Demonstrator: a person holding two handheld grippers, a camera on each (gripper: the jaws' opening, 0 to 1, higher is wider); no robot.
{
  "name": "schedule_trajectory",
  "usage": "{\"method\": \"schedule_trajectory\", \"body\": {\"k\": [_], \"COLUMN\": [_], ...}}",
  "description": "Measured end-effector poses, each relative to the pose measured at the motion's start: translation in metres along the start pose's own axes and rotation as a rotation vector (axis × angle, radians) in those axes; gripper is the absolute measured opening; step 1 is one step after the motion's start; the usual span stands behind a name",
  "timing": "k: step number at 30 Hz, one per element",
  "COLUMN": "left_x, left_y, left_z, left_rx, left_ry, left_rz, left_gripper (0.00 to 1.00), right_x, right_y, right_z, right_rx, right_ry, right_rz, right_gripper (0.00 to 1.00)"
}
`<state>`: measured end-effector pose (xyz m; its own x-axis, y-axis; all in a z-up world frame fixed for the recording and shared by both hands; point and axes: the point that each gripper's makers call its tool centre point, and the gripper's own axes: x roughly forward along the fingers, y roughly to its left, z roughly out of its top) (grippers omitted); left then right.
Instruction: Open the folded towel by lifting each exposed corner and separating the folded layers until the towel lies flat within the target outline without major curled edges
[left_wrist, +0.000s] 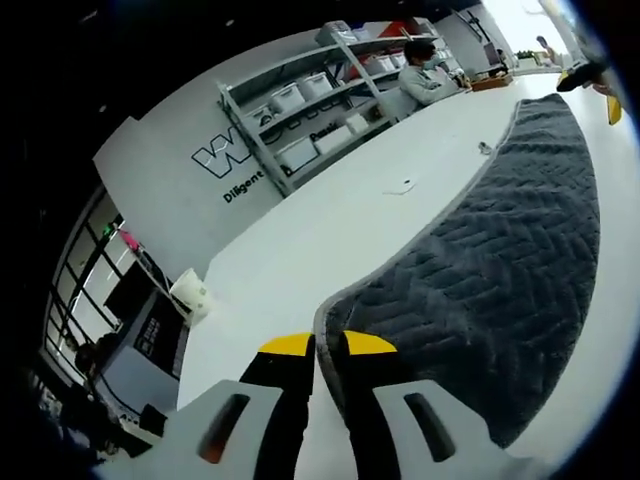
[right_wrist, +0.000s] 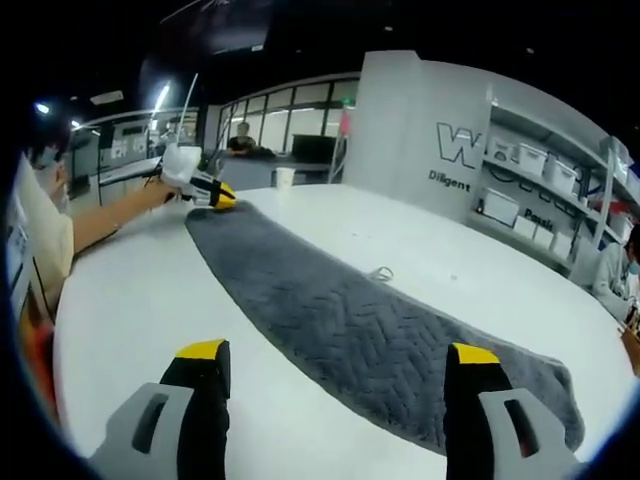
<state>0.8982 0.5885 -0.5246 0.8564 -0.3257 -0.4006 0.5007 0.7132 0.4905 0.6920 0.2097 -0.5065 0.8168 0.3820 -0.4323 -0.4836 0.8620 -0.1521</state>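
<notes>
Pinching one end corner of the grey towel (left_wrist: 500, 260), the left gripper (left_wrist: 328, 345) has its jaws nearly closed on the edge, probably pinning it while the towel stretches long across the white table (left_wrist: 320, 235). The right gripper (right_wrist: 338, 352) hovers wide open over the opposite end, holding nothing. Bins (right_wrist: 530, 158) sit on shelves; contents unclear.

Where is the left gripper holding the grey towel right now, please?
In the left gripper view, the left gripper is pinched on the near corner of the grey towel, on the white table. The right gripper view shows it at the towel's far end.
</notes>
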Motion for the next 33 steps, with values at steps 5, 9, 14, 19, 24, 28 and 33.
{"method": "schedule_trajectory", "body": {"k": [5, 9, 14, 19, 24, 28, 33], "left_x": [0.003, 0.002, 0.004, 0.007, 0.006, 0.004, -0.001], "left_y": [0.000, 0.009, 0.008, 0.003, 0.004, 0.003, -0.003], "left_z": [-0.006, -0.005, -0.005, -0.008, -0.005, -0.001, 0.003], "left_rx": [-0.027, -0.065, -0.077, -0.101, -0.115, -0.142, -0.131], "left_ry": [0.010, -0.010, -0.015, -0.011, -0.028, -0.050, -0.058], "left_rz": [0.000, 0.018, 0.006, -0.017, -0.008, -0.025, -0.044], "left_gripper": [0.05, 0.15, 0.15, 0.12, 0.05, 0.03, 0.03], "right_x": [0.000, 0.000, 0.000, -0.001, 0.000, 0.000, 0.000], "right_y": [0.001, 0.002, 0.001, 0.001, 0.001, 0.001, 0.001], "right_z": [-0.001, -0.001, -0.001, -0.001, -0.002, -0.001, -0.001], "right_rx": [-0.001, -0.002, -0.002, -0.001, 0.004, 0.008, 0.008], "right_ry": [0.004, 0.006, 0.004, 0.006, 0.009, 0.004, 0.006], "right_rz": [0.005, 0.006, 0.006, 0.006, 0.009, 0.013, 0.013], "right_gripper": [0.88, 0.88, 0.87, 0.87, 0.87, 0.87, 0.87]}}
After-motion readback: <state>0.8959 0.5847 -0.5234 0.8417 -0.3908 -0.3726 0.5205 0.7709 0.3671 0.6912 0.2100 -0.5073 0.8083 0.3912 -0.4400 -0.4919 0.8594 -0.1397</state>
